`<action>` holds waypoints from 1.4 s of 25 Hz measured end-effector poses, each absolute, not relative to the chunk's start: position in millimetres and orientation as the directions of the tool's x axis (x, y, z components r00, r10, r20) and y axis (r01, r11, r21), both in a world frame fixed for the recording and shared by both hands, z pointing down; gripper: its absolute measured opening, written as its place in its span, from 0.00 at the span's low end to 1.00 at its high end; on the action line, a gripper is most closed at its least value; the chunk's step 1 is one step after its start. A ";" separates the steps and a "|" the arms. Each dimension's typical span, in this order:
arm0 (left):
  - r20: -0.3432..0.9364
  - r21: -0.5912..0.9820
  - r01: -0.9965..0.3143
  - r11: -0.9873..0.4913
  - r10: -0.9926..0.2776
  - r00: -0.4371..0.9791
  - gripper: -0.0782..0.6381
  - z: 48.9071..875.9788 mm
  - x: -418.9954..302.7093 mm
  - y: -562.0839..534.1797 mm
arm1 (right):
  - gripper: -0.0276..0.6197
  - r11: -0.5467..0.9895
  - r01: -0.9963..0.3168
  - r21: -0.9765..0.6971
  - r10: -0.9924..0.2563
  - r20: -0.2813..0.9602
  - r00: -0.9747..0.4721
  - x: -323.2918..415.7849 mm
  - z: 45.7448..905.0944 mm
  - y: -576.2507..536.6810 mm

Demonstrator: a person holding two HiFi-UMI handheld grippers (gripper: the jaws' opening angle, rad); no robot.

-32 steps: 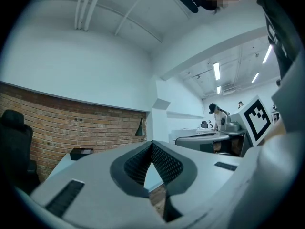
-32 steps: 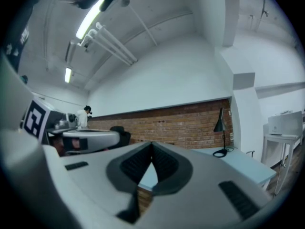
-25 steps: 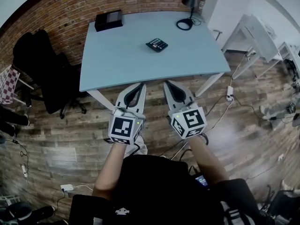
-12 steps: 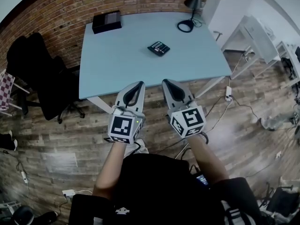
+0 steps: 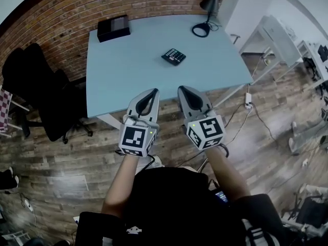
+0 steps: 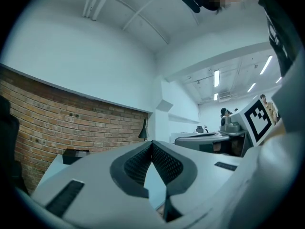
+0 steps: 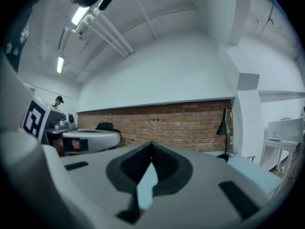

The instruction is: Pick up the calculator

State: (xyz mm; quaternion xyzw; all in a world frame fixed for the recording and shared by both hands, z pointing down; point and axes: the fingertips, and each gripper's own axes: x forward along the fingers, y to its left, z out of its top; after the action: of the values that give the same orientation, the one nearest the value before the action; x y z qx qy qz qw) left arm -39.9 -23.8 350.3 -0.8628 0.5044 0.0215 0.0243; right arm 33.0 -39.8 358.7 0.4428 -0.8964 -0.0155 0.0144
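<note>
The calculator (image 5: 173,56), dark with rows of small keys, lies flat on the light blue table (image 5: 128,70), a little right of the middle. My left gripper (image 5: 152,91) and right gripper (image 5: 182,88) are held side by side, their tips just over the table's near edge and well short of the calculator. Both are shut with nothing between the jaws. In the left gripper view the left gripper (image 6: 152,142) has its jaws meeting at the tip, and the right gripper (image 7: 152,144) looks the same in the right gripper view. Neither gripper view shows the calculator.
A black box (image 5: 114,28) sits at the table's far left corner and a black desk lamp (image 5: 201,29) at the far right, against a brick wall. A black office chair (image 5: 36,86) stands left of the table. White desks (image 5: 279,35) and floor cables (image 5: 251,106) lie to the right.
Both grippers have moved forward together with the person, from just before the table's near edge to just over it. The calculator has not moved.
</note>
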 end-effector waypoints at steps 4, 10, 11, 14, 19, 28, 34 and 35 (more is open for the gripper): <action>-0.068 -0.013 -0.866 -0.500 -0.864 0.499 0.11 348.8 -47.6 -29.4 | 0.05 0.596 -0.802 0.046 -0.803 0.012 -0.596 26.3 357.2 -44.4; -0.063 -0.019 -0.855 -0.518 -0.853 0.518 0.11 355.9 -60.0 -34.8 | 0.05 0.579 -0.814 0.046 -0.815 0.007 -0.579 12.7 359.6 -46.5; -0.062 -0.019 -0.854 -0.520 -0.852 0.520 0.11 357.0 -61.5 -34.3 | 0.05 0.577 -0.816 0.044 -0.817 0.009 -0.577 11.0 361.3 -45.6; -0.055 -0.005 -0.851 -0.526 -0.849 0.525 0.11 359.4 -63.6 -30.7 | 0.05 0.572 -0.819 0.039 -0.820 0.022 -0.572 9.1 365.5 -43.4; -0.064 0.005 -0.850 -0.527 -0.848 0.526 0.11 357.3 -68.2 -30.6 | 0.05 0.569 -0.821 0.048 -0.823 0.031 -0.568 5.7 363.8 -42.6; -0.064 -0.005 -0.856 -0.517 -0.854 0.517 0.11 357.9 -74.0 -29.8 | 0.05 0.581 -0.812 0.055 -0.814 0.025 -0.581 -1.9 361.2 -43.3; -0.054 -0.011 -0.858 -0.514 -0.856 0.514 0.11 361.0 -72.8 -42.5 | 0.05 0.591 -0.806 0.048 -0.807 0.022 -0.590 -3.0 363.3 -59.0; -0.049 -0.011 -0.858 -0.514 -0.857 0.514 0.11 363.1 -73.1 -45.3 | 0.05 0.592 -0.805 0.046 -0.806 0.020 -0.591 -3.5 363.8 -61.9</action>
State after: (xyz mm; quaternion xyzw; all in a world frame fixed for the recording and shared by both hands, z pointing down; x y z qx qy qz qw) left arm -73.1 -45.3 363.1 -0.8698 0.4928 0.0185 0.0166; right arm -3.5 -61.9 363.8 0.4516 -0.8919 -0.0161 0.0195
